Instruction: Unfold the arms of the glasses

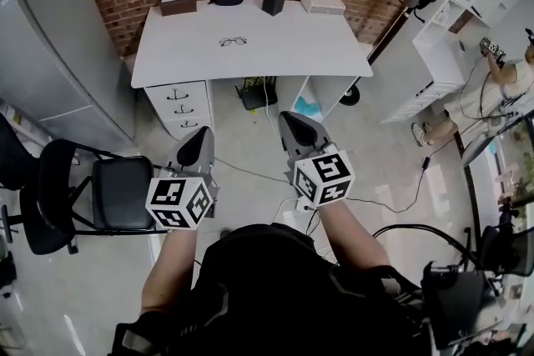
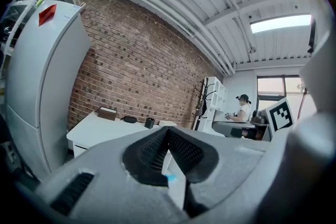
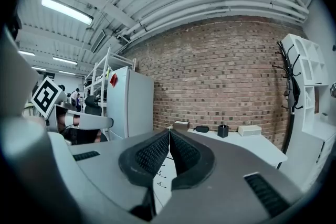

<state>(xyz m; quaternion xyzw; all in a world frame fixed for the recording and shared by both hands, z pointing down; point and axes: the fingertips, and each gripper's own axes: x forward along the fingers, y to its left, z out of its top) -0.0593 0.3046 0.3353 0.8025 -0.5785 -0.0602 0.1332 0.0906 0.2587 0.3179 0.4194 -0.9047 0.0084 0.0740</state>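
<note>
Head view: thin wire-framed glasses [image 1: 233, 41] are seen on the smooth white worktop [image 1: 292, 54], upper centre of the frame, well apart from the left gripper [image 1: 201, 137] and right gripper [image 1: 289, 119], whose ribbed fingers are pressed together, empty. They should be opened before the slender arms are pinched gently.

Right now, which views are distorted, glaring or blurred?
Head view: fisheye bends the desk; the glasses are tiny but sharp. Left gripper view: the ceiling light glares, the near foreground is soft. Right gripper view: dark corners, the brick wall bows.
</note>
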